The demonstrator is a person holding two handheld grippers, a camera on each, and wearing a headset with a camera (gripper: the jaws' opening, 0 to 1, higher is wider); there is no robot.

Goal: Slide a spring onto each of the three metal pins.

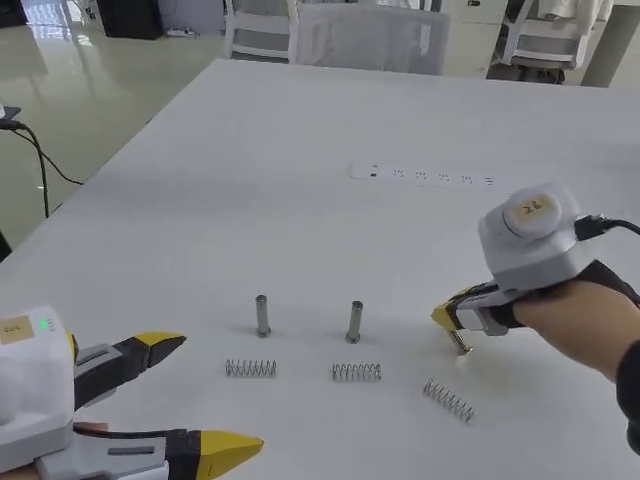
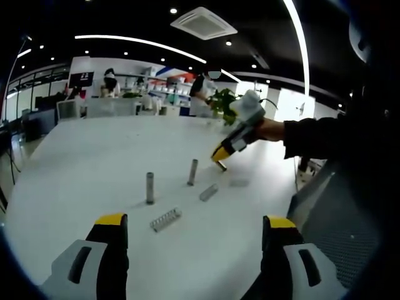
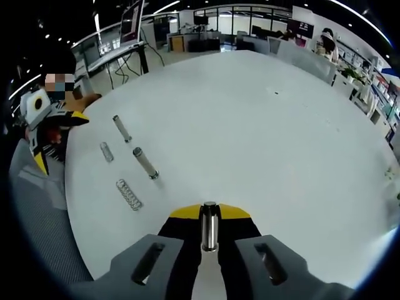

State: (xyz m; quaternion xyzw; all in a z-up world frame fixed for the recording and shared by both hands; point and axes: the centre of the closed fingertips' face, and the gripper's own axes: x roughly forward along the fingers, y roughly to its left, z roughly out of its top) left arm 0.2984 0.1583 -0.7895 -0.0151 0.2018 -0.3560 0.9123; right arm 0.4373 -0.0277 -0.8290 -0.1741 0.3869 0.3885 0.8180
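Observation:
Two metal pins stand upright on the white table, the left pin (image 1: 262,315) (image 2: 150,187) (image 3: 122,128) and the middle pin (image 1: 354,321) (image 2: 192,172) (image 3: 145,162). A third pin (image 1: 459,342) (image 3: 209,227) is clamped in my right gripper (image 1: 452,320) (image 3: 209,219), tilted, its foot near the table. Three springs lie in front: the left spring (image 1: 251,368) (image 2: 165,219) (image 3: 107,151), the middle spring (image 1: 356,372) (image 2: 209,192) (image 3: 129,194) and the right spring (image 1: 448,399). My left gripper (image 1: 205,395) (image 2: 195,228) is open at the near left, holding nothing.
A white power strip (image 1: 422,177) lies further back on the table. Chairs (image 1: 370,35) stand beyond the far edge. A black cable (image 1: 40,160) runs over the floor at the left.

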